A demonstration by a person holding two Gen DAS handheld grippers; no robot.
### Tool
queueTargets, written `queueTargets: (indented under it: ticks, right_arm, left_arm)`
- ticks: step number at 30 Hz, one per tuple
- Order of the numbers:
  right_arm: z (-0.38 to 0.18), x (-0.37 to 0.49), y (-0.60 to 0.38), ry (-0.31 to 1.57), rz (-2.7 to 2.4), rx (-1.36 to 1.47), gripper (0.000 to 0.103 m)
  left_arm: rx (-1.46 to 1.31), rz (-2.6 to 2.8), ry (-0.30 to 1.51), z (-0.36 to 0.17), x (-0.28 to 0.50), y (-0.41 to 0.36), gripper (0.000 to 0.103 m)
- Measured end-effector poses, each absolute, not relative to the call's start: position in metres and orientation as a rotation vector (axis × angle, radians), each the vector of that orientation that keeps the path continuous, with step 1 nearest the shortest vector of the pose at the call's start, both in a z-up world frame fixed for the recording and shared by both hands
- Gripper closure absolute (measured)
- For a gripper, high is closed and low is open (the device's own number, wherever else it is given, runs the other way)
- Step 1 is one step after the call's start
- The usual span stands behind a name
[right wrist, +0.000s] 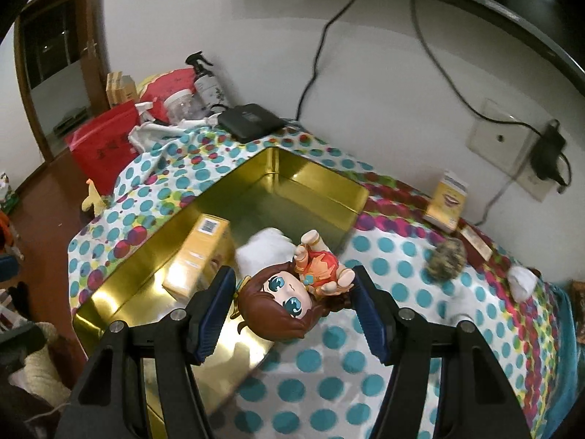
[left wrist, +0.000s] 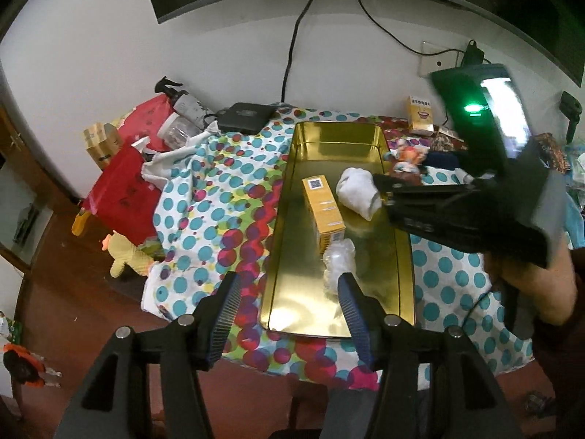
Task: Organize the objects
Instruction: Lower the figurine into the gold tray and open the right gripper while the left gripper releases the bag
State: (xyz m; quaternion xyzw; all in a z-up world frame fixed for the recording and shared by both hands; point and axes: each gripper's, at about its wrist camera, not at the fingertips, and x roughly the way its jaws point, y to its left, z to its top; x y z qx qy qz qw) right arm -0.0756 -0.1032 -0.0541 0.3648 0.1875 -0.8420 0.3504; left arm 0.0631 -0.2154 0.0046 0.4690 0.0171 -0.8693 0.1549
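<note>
Closest to the lens, the right gripper (right wrist: 294,301) holds a big-headed doll figure (right wrist: 292,292) crosswise between its blue pads, carrying it over the near rim of the gold tin tray (right wrist: 321,172); the sorting looks roughly half done. The left gripper (left wrist: 289,303) hangs with its jaws standing apart and nothing between them, just above the tray's near end, a crumpled clear wrapper (left wrist: 338,256) lying in the tray right beyond its right-hand finger. Farther ahead of both tongs, already inside the tray, sit a yellow carton (left wrist: 323,212) and a rolled white cloth (left wrist: 356,192), side by side toward the middle. Still outside, off to the right of the right gripper on the dotted cloth (right wrist: 384,248), wait a fuzzy brown ball (right wrist: 444,259), a white bundle (right wrist: 524,281) and, nearer the wall, a small yellow box (right wrist: 448,199); whether the flat strip beside it belongs to the job is hard to tell. The tray's far end remains bare.
</note>
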Motion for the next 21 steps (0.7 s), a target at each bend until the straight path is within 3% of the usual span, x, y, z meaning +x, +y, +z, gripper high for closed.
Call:
queueTargets:
  ticks: [21]
  right_arm:
    - [-0.091,-0.087,-0.186,0.693,-2.152,0.935,0.041]
  left_arm:
    - [1.308,-2.478,0.068,0.02,0.077,-0.229,0.047]
